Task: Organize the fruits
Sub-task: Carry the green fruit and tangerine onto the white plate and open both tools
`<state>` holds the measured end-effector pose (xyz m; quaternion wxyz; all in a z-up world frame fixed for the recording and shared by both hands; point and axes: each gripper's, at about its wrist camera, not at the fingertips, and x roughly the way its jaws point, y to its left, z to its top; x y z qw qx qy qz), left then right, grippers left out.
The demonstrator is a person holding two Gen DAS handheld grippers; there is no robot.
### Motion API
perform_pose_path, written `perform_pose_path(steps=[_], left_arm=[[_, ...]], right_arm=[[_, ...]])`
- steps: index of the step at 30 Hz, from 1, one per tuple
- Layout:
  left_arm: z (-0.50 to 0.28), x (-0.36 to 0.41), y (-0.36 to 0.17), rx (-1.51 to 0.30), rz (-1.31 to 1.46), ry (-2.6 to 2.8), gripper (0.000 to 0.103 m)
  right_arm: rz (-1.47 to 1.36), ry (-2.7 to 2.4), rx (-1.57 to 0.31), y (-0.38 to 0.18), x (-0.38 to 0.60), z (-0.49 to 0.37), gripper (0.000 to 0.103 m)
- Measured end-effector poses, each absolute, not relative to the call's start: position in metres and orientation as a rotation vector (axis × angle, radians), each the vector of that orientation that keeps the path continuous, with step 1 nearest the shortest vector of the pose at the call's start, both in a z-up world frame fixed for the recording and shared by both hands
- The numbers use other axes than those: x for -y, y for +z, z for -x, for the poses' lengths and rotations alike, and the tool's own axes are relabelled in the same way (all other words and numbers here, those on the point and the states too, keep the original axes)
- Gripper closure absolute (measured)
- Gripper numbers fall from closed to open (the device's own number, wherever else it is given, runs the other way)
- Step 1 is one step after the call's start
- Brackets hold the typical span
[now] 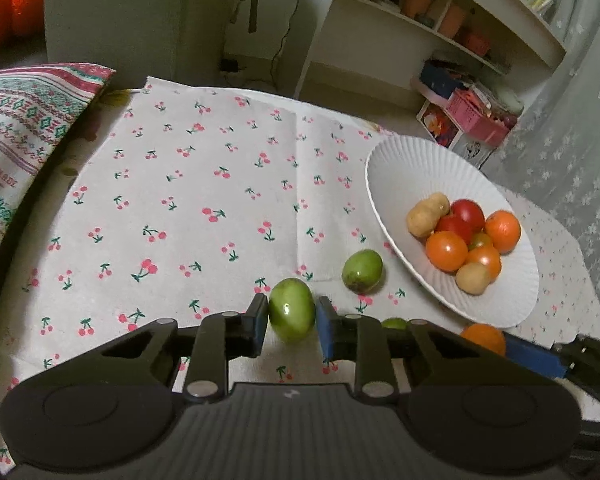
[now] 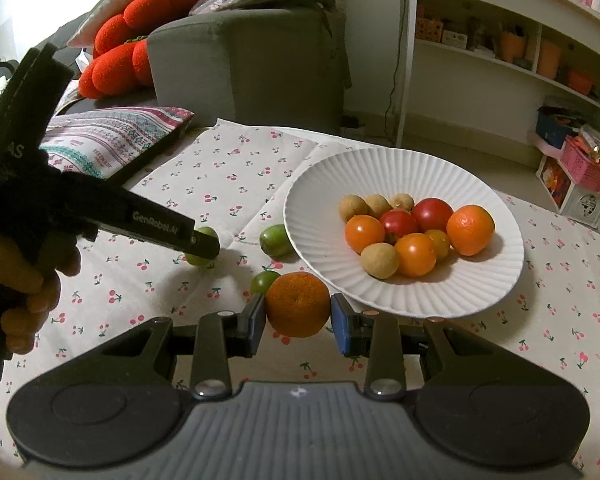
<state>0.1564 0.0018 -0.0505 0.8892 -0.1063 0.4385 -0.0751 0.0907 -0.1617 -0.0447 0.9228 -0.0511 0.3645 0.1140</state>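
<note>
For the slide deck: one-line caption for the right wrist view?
Right gripper clamps an orange beside the plate of fruit.

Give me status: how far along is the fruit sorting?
Mostly done: white plate already holds nine fruits. In hand: left gripper is shut on a green fruit, right gripper on an orange. Left: two more green fruits on the cloth.

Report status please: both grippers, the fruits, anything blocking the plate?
Left gripper shut on green fruit. Right gripper shut on orange. Two green fruits loose on cloth. Plate near, path clear.
</note>
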Motion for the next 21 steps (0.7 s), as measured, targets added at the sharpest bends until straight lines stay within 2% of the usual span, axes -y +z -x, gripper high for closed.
perform_pose_path(steps=[21], left_arm=[[-0.135, 0.005, -0.002, -0.805, 0.255, -0.19, 0.09]], right_arm=[[0.054, 0.217, -0.676, -0.015, 0.185, -0.082, 0.071]])
